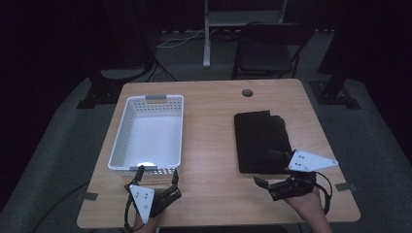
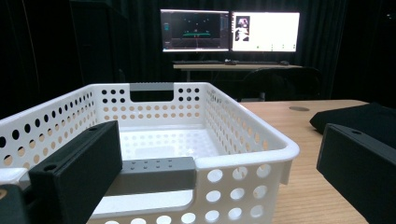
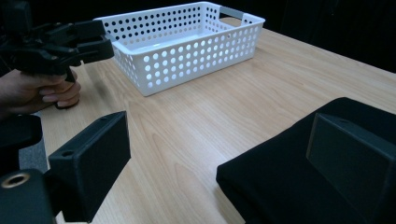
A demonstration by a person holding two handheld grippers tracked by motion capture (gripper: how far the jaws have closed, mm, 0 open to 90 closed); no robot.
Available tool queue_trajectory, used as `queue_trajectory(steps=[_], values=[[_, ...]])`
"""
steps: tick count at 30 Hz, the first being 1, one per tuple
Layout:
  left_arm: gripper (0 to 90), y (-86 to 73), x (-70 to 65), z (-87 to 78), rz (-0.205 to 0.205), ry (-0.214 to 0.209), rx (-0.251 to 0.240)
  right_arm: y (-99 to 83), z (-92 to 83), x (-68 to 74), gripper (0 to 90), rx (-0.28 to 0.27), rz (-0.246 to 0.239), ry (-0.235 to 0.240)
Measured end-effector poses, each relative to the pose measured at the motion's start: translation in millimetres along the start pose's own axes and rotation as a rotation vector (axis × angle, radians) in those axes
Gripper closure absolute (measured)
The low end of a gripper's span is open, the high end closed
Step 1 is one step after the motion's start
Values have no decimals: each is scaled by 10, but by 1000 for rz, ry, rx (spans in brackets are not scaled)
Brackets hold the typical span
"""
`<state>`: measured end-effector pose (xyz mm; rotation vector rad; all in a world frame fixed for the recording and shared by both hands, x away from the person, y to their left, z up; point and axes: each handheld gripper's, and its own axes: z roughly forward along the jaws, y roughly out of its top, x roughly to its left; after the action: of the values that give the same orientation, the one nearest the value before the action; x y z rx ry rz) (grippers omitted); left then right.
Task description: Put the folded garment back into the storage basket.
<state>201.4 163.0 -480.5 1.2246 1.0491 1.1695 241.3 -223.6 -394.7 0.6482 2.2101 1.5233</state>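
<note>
Jaws of the right gripper [image 1: 266, 171] stand wide apart with nothing between them, poised at the near corner of the folded black cloth [image 1: 261, 141]; in the right gripper view one jaw hangs over the bare wood and the other over the cloth's edge [image 3: 299, 172]. The step in hand looks like taking hold of that cloth, so the lower jaw should slide in flat along the surface [image 1: 214, 145] and get under every folded layer at the corner, not just the top one, before closing. A bite set well in from the edge would keep the bundle from unfolding when lifted.

The left gripper [image 1: 156, 175] is likewise spread open and empty, resting just before the near wall of the white perforated basket [image 1: 121, 145], close to its grey handle [image 2: 156, 170]. It could steady the basket, which sits empty, well apart from the cloth to the left.
</note>
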Motion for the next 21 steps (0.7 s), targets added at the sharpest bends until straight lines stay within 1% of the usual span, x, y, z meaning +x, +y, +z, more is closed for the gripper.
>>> queue_trajectory(steps=[4, 7, 14, 18, 20, 21], values=[[13, 0, 0, -1, 0, 0, 0, 55, -22, -34, 59, -8, -3, -14], [13, 0, 1, -1, 0, 0, -1, 100, -37, -68, 58, -14, -6, -11], [13, 0, 0, -1, -1, 0, -1, 227, -56, -167, 59, -23, -12, -38], [13, -1, 0, -2, -1, 0, -2, 281, -78, -231, 59, -36, 4, -40], [13, -1, 0, -3, -1, 0, -4, 296, -90, -264, 59, -40, 11, -55], [13, -1, 0, -3, -1, 0, -4, 300, -95, -281, 59, -42, 17, -53]])
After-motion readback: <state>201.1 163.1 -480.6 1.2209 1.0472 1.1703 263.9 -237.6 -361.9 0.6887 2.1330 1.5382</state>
